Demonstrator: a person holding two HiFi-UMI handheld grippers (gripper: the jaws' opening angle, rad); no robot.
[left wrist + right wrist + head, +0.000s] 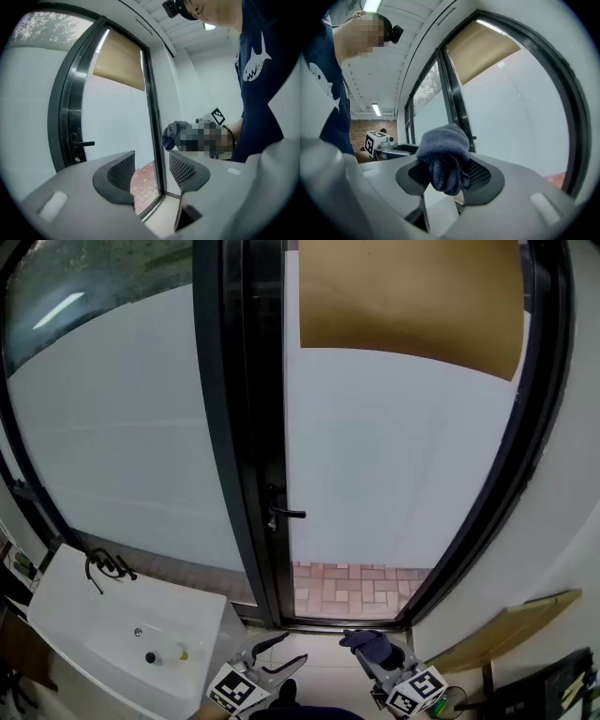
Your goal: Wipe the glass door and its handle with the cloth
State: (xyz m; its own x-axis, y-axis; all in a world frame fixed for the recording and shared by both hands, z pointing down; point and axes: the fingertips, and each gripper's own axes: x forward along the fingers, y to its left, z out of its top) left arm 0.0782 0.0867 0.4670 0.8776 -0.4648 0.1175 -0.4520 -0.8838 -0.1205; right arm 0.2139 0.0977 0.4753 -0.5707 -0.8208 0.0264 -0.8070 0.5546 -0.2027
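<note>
Glass door (394, 456) fills the head view ahead of me, frosted, in a dark frame. Handle (284, 514) sits at its left edge, well apart from both grippers. Only the right gripper view shows my right gripper (450, 174) clamped on the blue cloth (443, 159), bunched over the jaws. Left gripper view: left gripper (152, 171) jaws apart, nothing between.

No readable text, numbers, brands or signs in any view. Closest: left marker cube (234, 691) on left gripper (281, 655), right marker cube (415, 691) on right gripper (367, 645). Black-white square patterns only, no characters. Shirt (267, 103), up right of left gripper: white shark graphic (255, 63), no lettering.
</note>
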